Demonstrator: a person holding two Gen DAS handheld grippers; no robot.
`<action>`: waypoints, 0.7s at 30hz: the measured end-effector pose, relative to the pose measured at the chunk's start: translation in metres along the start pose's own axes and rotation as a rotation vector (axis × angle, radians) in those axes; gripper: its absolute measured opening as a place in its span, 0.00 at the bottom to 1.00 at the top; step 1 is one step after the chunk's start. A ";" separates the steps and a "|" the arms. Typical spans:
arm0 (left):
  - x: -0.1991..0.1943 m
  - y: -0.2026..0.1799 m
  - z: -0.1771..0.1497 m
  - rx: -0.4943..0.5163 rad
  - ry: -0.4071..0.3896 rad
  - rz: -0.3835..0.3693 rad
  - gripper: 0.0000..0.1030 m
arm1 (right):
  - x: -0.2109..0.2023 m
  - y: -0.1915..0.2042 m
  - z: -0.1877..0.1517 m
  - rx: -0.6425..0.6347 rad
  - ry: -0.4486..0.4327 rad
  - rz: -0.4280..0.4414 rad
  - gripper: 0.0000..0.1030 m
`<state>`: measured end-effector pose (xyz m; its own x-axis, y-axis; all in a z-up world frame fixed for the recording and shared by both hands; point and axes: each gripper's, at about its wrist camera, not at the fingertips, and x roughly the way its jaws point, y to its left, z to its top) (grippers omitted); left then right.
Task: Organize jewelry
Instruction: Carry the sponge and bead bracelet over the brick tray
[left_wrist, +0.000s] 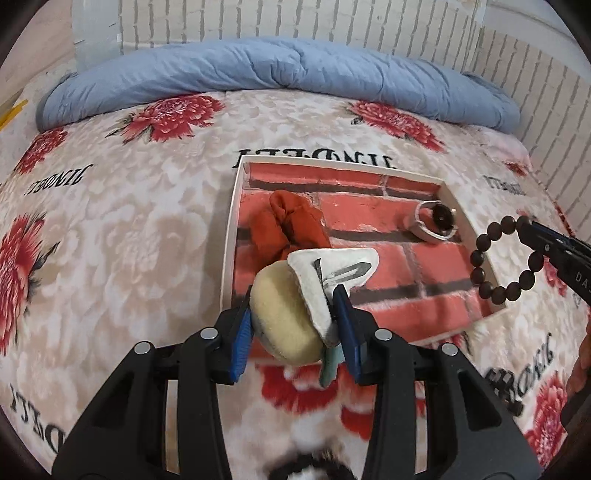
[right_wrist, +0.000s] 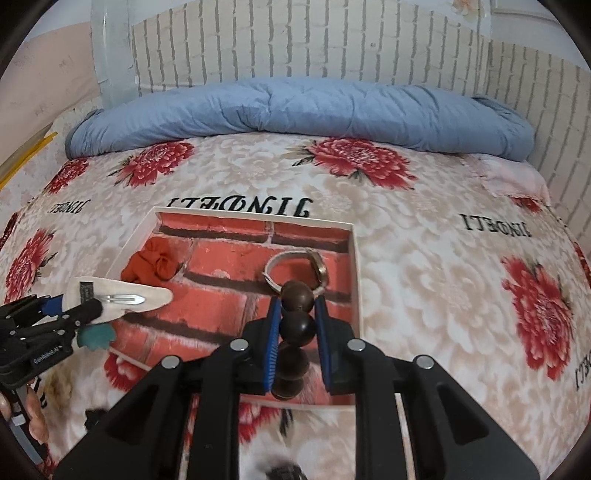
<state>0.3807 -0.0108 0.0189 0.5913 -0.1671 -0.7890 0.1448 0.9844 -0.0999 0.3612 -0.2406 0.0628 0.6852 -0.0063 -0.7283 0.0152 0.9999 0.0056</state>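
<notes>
A red fabric scrunchie (left_wrist: 291, 225) and white-strapped watch (left_wrist: 436, 221) already lie in the shallow brick-lined white tray (left_wrist: 231, 236). The left gripper (left_wrist: 295, 317) fingers clamp a cream plush hair clip (left_wrist: 332, 280); the right gripper (right_wrist: 295, 317) fingers pinch a dark wooden bead bracelet (right_wrist: 297, 325). Both are not yet placed.

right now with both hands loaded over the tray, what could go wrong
1. The left gripper pinches a fuzzy hair clip by one end only; it may twist or slip out.
2. The bead bracelet dangles from the right gripper over the tray edge and could land outside on the bedspread.
</notes>
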 end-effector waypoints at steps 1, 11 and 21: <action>0.005 0.000 0.002 0.000 0.001 -0.001 0.39 | 0.006 0.001 0.001 0.000 0.000 0.001 0.19; 0.050 0.006 0.002 0.000 0.027 0.026 0.39 | 0.052 -0.019 -0.012 0.053 0.041 -0.008 0.19; 0.074 0.002 0.017 0.028 0.025 0.054 0.40 | 0.081 -0.025 -0.015 0.041 0.070 -0.026 0.19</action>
<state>0.4382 -0.0226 -0.0289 0.5786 -0.1123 -0.8078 0.1361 0.9899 -0.0402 0.4061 -0.2659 -0.0066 0.6316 -0.0293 -0.7748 0.0627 0.9979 0.0133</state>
